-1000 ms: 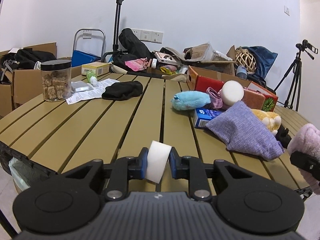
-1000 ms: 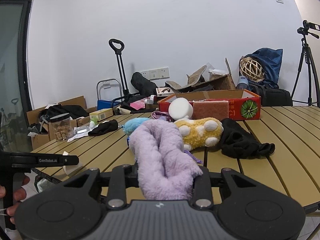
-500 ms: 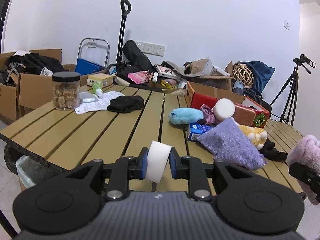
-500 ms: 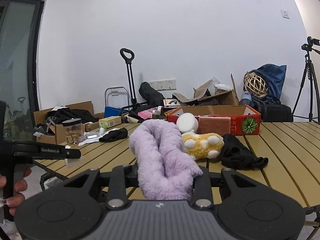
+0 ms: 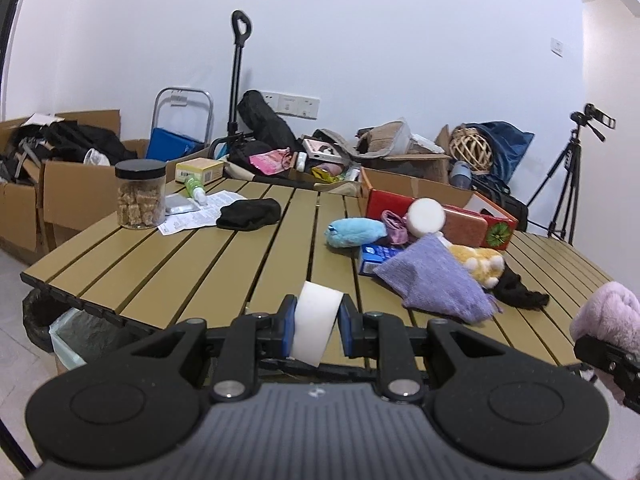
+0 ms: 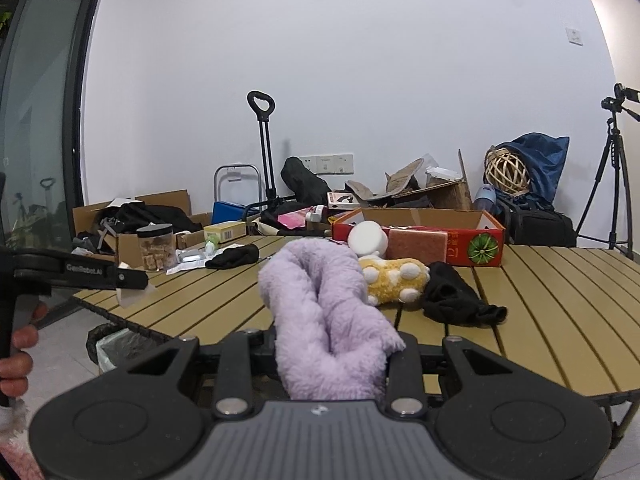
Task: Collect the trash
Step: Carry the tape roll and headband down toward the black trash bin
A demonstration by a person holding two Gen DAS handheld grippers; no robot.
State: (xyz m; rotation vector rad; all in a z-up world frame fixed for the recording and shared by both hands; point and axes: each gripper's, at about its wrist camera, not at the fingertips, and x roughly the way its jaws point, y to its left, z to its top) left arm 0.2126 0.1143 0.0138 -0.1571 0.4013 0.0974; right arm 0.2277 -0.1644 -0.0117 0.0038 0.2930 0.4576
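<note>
Grippers both loaded at that moment! The left gripper (image 5: 316, 322) was clamped on a white foam piece (image 5: 315, 326), its blue pads pinching the piece from either side, held just off the near edge of the slatted table (image 5: 192, 264). The right gripper (image 6: 332, 354) was squeezed tight on a fluffy lilac sock (image 6: 324, 312), which bulged up and over the fingers, also at the table's near edge. In the left wrist view that lilac sock poked in at the far right, beside the left gripper. Down at the near left, under the table's corner, sat a bin (image 5: 76, 330) lined with a pale green bag. On the tabletop lay a purple knitted cloth (image 5: 440, 280) to the right, touching a yellow spotted plush (image 5: 478, 260), with a black cloth (image 5: 516, 290) just beyond it. A blue plush (image 5: 354, 232) and a white foam disc (image 5: 426, 212) sat near the red box (image 5: 472, 220) at the far right. Far left stood a black-lidded jar (image 5: 140, 196), papers (image 5: 192, 216) beside it, and a black sock (image 5: 250, 210) resting just right of those papers. A hand (image 6: 18, 354) gripped the left tool's handle at the right view's left edge.
</note>
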